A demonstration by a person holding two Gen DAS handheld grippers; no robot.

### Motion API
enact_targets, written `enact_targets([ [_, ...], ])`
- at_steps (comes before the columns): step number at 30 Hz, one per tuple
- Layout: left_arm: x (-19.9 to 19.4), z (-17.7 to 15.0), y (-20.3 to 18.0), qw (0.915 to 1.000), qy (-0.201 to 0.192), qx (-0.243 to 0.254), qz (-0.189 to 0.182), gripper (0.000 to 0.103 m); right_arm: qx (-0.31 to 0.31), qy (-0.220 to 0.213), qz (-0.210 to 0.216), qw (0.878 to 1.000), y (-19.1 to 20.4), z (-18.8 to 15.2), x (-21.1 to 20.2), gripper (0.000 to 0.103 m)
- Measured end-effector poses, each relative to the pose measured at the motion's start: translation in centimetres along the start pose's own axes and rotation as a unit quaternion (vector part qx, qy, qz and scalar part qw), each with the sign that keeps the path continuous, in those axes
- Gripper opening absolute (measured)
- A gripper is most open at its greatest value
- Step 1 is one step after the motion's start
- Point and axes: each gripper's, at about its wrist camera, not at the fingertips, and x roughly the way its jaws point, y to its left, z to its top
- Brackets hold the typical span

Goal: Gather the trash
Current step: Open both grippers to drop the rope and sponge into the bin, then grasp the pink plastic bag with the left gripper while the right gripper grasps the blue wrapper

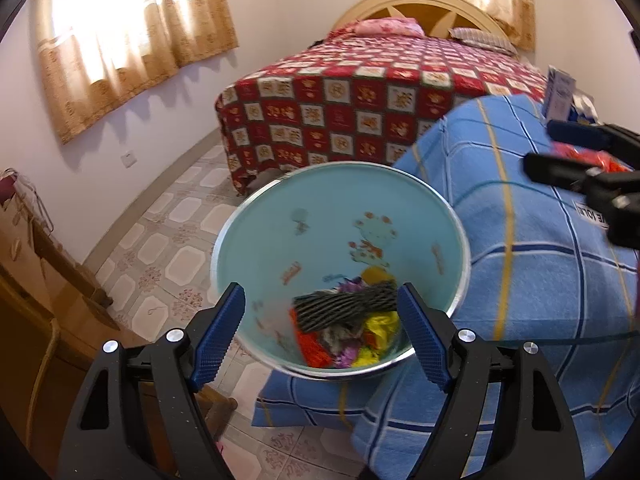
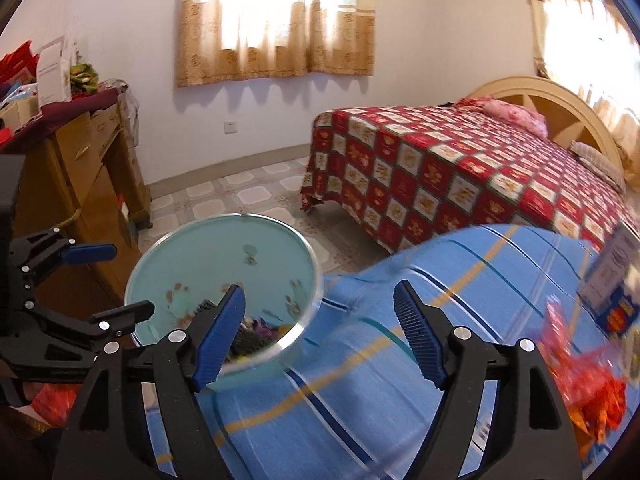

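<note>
A light blue waste bin (image 1: 280,232) with a metal rim stands beside a table under a blue plaid cloth (image 1: 540,280). Inside lie a black foam net (image 1: 344,306), yellow wrappers (image 1: 380,328) and orange scraps (image 1: 310,344). My left gripper (image 1: 320,292) hangs open over the bin's mouth with nothing between its pads. My right gripper (image 2: 319,288) is open and empty above the cloth's edge, with the bin (image 2: 200,256) to its left. Red-orange wrappers (image 2: 592,392) lie on the cloth at the right. Each gripper shows in the other's view: the right (image 1: 538,146), the left (image 2: 132,280).
A blue and white carton (image 2: 616,276) stands on the cloth near the wrappers. A bed with a red checked cover (image 2: 460,176) fills the back right. A wooden dresser (image 2: 80,184) stands at the left, with tiled floor (image 2: 248,196) in between.
</note>
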Motion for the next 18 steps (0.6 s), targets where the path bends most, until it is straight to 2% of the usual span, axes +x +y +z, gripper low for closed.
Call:
enact_targets([
  [6,0.8,1.1,-4.0,0.9993,-0.001,0.028,-0.026,0.077,0.057,-0.004,-0.072,0.996,-6.2,-3.3,-4.7,0.077],
  [9,1.4,2.3,-6.7,0.9983,-0.006,0.041,-0.041,0.077,0.101,-0.002,-0.117,0.988,-10.0,-5.4,-7.2,0.078],
  [13,1.8,3.9,-11.3,0.9954,-0.016,0.063,-0.070,0.077,0.154,0.006,-0.180,0.972,-14.7,-8.8,-10.0,0.079],
  [18,2.3,5.9,-17.4,0.9901,-0.027,0.087,-0.107,0.077,0.200,0.011,-0.231,0.952,-19.0,-12.0,-12.6,0.079],
])
